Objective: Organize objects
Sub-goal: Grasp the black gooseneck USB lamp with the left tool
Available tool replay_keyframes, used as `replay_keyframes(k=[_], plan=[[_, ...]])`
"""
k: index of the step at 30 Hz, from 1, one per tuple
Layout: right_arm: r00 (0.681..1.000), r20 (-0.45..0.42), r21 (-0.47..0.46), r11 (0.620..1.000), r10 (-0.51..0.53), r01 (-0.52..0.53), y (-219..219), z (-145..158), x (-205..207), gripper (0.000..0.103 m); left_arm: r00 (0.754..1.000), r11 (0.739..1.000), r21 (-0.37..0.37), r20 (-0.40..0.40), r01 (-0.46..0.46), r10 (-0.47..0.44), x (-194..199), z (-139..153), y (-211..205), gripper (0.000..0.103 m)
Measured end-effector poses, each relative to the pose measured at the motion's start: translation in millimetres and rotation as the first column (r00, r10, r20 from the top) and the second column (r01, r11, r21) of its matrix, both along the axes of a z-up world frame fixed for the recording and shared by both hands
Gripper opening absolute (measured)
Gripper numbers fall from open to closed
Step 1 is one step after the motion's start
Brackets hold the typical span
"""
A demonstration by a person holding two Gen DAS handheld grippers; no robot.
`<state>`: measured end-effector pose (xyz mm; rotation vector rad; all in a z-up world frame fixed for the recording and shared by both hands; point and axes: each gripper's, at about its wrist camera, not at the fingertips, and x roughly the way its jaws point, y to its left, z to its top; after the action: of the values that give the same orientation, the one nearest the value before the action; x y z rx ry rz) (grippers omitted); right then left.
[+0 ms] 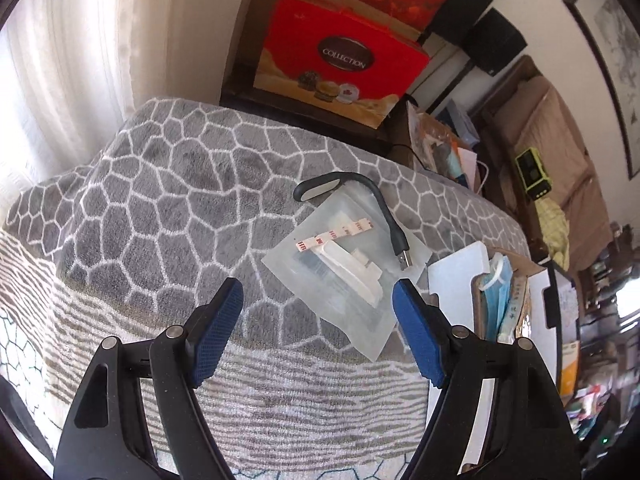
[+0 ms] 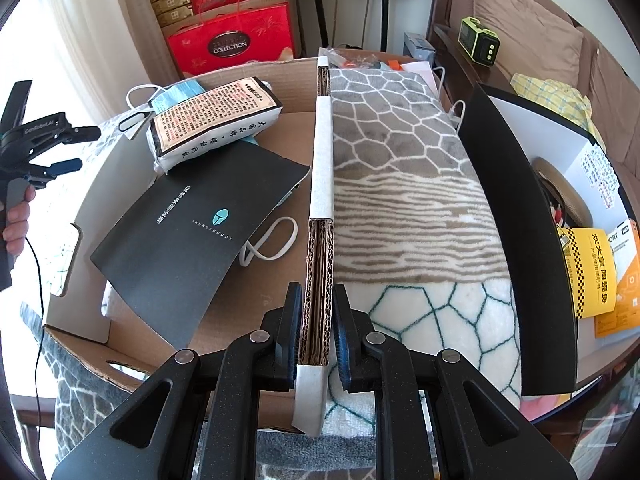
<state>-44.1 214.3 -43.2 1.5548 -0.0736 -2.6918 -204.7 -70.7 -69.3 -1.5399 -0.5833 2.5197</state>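
R gripper (image 2: 317, 332) clamps box wall (image 2: 320, 240); L gripper (image 1: 318, 316) wide open, empty, above plastic bag (image 1: 344, 276) w/ USB lamp (image 1: 360, 208).

Bright white curtain (image 1: 68, 52) at window, brown sofa (image 2: 532, 20), framed pic (image 1: 612, 52) on wall.

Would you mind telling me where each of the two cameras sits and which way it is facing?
Left wrist: sits on the left gripper, looking down over the grey blanket at a plastic bag and a USB lamp; both open blue-padded fingers show.
Right wrist: sits on the right gripper, looking along the cardboard box wall its fingers straddle; the left gripper and hand show at left.
Shared: the box, its blue face mask, the blanket and the red gift box.
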Motion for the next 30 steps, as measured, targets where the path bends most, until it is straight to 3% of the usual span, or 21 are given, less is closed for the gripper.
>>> replay_keyframes(k=[5,11,14,16,19,26,30], plan=[[1.000,0.005,0.006,1.000,0.003,-0.003,-1.3,-0.8,-0.2,0.015,1.000,1.000,0.017,-0.021,-0.020,0.020,-15.0,6.0,-0.4,0.073],[1.000,0.004,0.004,1.000,0.000,0.000,-1.6,-1.8,0.5,0.016,0.999,0.999,-0.020,-0.029,0.037,-0.038,-39.5,9.9,29.0,0.070],[1.000,0.004,0.000,1.000,-0.002,0.002,-0.9,-2.2,0.1,0.015,0.998,0.997,-0.048,-0.005,0.064,-0.064,-52.8,4.3,46.1,0.061],[1.000,0.004,0.000,1.000,-0.001,0.001,-0.7,-2.6,0.2,0.016,0.996,0.995,-0.061,0.020,0.082,-0.081,-61.3,-2.5,56.9,0.049],[1.000,0.004,-0.001,1.000,-0.003,0.003,-0.8,-2.7,0.1,0.016,0.994,0.991,-0.083,0.043,0.101,-0.098,-69.3,-9.8,70.1,0.044],[1.000,0.005,-0.004,1.000,-0.003,0.003,-1.7,-3.5,-0.4,0.016,0.993,0.981,-0.154,0.040,0.118,-0.113,-73.7,-15.8,85.9,0.044],[1.000,0.005,-0.005,1.000,-0.004,0.004,-1.4,-3.2,-0.4,0.016,0.993,0.979,-0.171,0.040,0.113,-0.108,-75.9,-17.3,89.1,0.030]])
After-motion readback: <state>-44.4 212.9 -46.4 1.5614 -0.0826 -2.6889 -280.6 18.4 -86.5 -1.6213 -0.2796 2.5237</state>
